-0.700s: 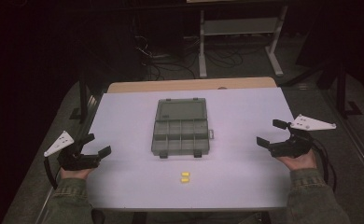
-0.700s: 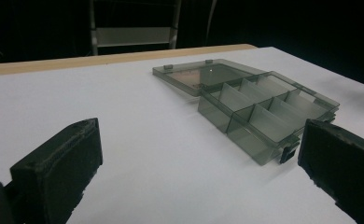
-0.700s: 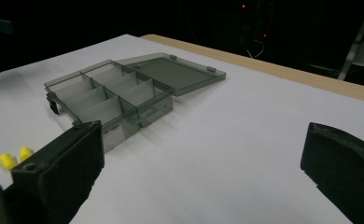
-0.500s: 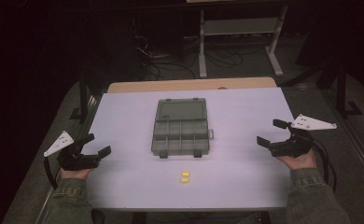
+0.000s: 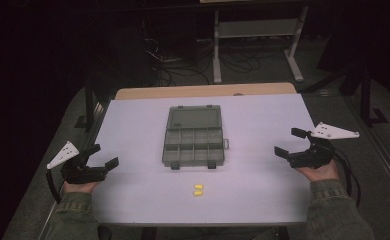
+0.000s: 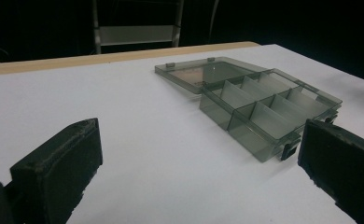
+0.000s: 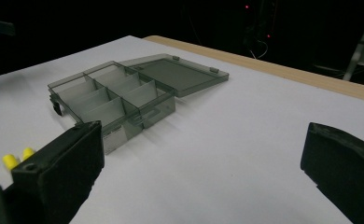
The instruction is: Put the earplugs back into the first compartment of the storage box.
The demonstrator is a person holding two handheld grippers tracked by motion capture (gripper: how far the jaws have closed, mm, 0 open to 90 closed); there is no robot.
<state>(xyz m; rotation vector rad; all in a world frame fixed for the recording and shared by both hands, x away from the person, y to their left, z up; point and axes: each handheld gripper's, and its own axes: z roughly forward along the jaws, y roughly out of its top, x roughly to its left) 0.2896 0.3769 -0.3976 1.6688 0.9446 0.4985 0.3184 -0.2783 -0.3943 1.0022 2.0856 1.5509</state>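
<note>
A smoky grey compartment box (image 5: 194, 136) lies open in the middle of the white table (image 5: 133, 120), its lid folded back flat. Its compartments look empty in the left gripper view (image 6: 264, 105) and the right gripper view (image 7: 110, 95). Two small yellow pieces (image 5: 198, 189) lie side by side in front of the box, also at the left edge of the right gripper view (image 7: 16, 157). My left gripper (image 5: 103, 156) rests at the table's left edge, open and empty. My right gripper (image 5: 289, 142) stands open and empty at the right edge.
A wooden strip (image 5: 203, 91) runs along the table's far edge. Behind it stand a metal frame (image 5: 255, 30) and loose cables (image 5: 178, 65) on the dark floor. Wide bare table surface lies between each gripper and the box.
</note>
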